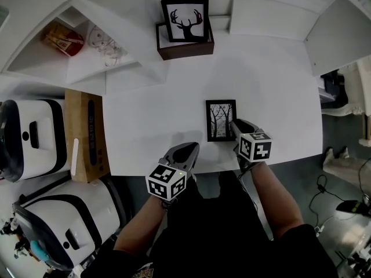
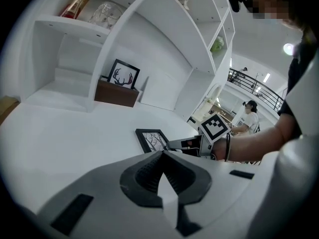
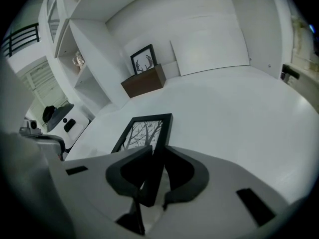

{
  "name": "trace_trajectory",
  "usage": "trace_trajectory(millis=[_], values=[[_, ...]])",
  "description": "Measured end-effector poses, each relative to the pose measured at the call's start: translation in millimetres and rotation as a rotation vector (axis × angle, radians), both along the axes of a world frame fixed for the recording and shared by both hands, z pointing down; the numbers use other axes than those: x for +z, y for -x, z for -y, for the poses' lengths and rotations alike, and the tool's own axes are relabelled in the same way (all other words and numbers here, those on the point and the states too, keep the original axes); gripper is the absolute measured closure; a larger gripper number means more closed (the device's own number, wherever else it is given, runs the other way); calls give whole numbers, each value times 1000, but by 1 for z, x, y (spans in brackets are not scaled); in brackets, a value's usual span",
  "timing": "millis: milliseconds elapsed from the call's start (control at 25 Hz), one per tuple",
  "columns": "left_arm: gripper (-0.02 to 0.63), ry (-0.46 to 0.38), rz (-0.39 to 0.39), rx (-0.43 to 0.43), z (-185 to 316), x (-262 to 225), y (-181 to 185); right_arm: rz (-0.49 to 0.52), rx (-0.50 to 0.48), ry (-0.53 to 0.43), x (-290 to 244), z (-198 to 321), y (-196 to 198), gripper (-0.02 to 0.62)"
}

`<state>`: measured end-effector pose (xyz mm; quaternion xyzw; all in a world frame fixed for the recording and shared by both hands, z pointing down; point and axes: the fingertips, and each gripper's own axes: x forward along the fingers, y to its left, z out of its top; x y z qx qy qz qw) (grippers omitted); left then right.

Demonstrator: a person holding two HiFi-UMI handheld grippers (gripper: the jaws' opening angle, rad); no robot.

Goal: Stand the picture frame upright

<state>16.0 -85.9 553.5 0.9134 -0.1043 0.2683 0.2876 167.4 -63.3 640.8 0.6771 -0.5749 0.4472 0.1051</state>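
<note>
A small black picture frame (image 1: 221, 119) with a bare-tree print lies near the front edge of the white table (image 1: 272, 86); it also shows in the left gripper view (image 2: 152, 139). My right gripper (image 1: 235, 126) is at the frame's right side, its jaws closed on that edge (image 3: 155, 153), with the frame (image 3: 142, 133) stretching away from them and slightly raised on that side. My left gripper (image 1: 188, 150) is shut and empty (image 2: 162, 156), hovering at the table's front edge, left of the frame.
A deer-print frame (image 1: 185, 21) stands upright on a brown box (image 1: 185, 48) at the back of the table. Shelves at the left hold a bottle (image 1: 62, 39) and glassware (image 1: 104, 42). A wooden box (image 1: 87, 135) and white machines (image 1: 29, 138) stand left of the table.
</note>
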Motion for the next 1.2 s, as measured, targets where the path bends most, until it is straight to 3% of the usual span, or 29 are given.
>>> trace_trajectory(millis=[480, 560, 640, 840, 960, 1200], values=[[598, 95, 22, 10, -15, 25, -12, 103, 74, -16, -4, -5, -4, 535], [552, 119, 11, 3, -17, 26, -15, 117, 83, -25, -7, -6, -5, 535], [472, 165, -7, -20, -17, 28, -19, 129, 86, -32, -10, -7, -5, 535], [429, 327, -44, -116, -11, 41, -27, 181, 86, -55, -16, -9, 0, 535], [422, 411, -66, -177, -6, 49, -31, 207, 68, -59, -19, -10, 8, 535], [422, 469, -92, -210, -4, 55, -40, 235, 13, -78, -24, -11, 22, 535]])
